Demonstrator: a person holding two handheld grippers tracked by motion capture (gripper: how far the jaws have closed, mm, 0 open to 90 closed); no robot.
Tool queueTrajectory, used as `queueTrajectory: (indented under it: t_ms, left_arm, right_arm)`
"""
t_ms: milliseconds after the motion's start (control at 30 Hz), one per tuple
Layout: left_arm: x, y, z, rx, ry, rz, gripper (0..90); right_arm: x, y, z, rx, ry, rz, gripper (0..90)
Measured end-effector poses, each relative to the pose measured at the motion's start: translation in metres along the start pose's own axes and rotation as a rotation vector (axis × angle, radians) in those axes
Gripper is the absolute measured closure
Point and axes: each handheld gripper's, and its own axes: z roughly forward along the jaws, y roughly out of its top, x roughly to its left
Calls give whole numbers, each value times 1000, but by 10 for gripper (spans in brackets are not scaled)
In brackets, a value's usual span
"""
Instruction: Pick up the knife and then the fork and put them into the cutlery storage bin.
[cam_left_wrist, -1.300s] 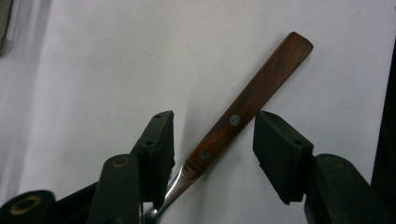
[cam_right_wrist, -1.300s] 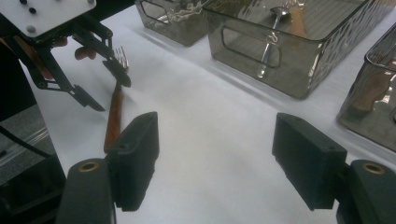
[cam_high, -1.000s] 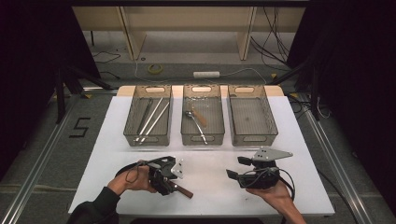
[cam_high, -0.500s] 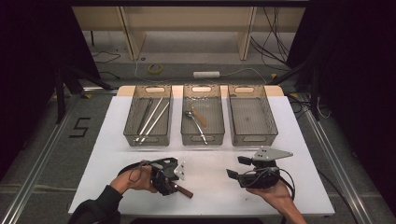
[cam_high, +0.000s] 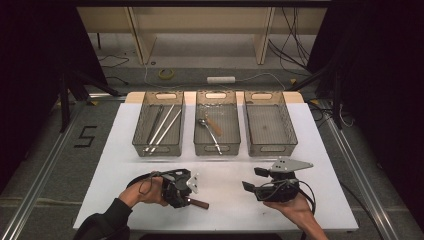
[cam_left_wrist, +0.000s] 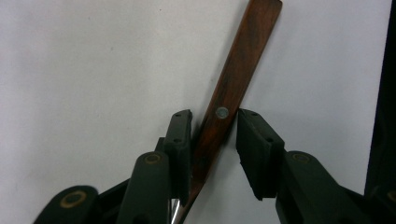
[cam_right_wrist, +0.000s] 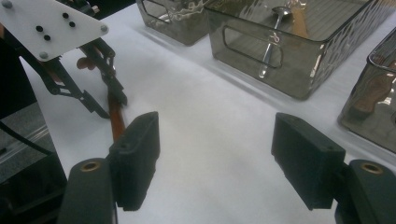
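Note:
A utensil with a brown wooden handle (cam_left_wrist: 243, 51) lies on the white table (cam_high: 230, 170) near its front edge. My left gripper (cam_left_wrist: 215, 126) points down over it, and the handle runs slanted between the two pads. The jaws have just been closing; the left pad sits against the wood and a thin gap shows by the right pad. In the high view the left gripper (cam_high: 182, 199) covers most of the utensil, with the handle end (cam_high: 201, 204) sticking out to its right. My right gripper (cam_high: 254, 180) hovers open and empty at the front right (cam_right_wrist: 224, 154).
Three clear trays stand in a row across the middle of the table. The left tray (cam_high: 137, 142) holds long metal utensils, the middle tray (cam_high: 199, 145) a spoon and a wooden-handled piece, and the right tray (cam_high: 292, 140) looks bare. Black curtains flank the table.
The left gripper's jaws have narrowed around the wooden handle. Both hands have stayed where they were.

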Motion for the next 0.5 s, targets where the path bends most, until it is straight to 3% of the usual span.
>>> queueTrajectory:
  t_ms: [500]
  left_arm:
    - [-2, 0, 0, -2, -7, 21, 755]
  right_arm:
    - [1, 0, 0, 1, 4, -2, 336]
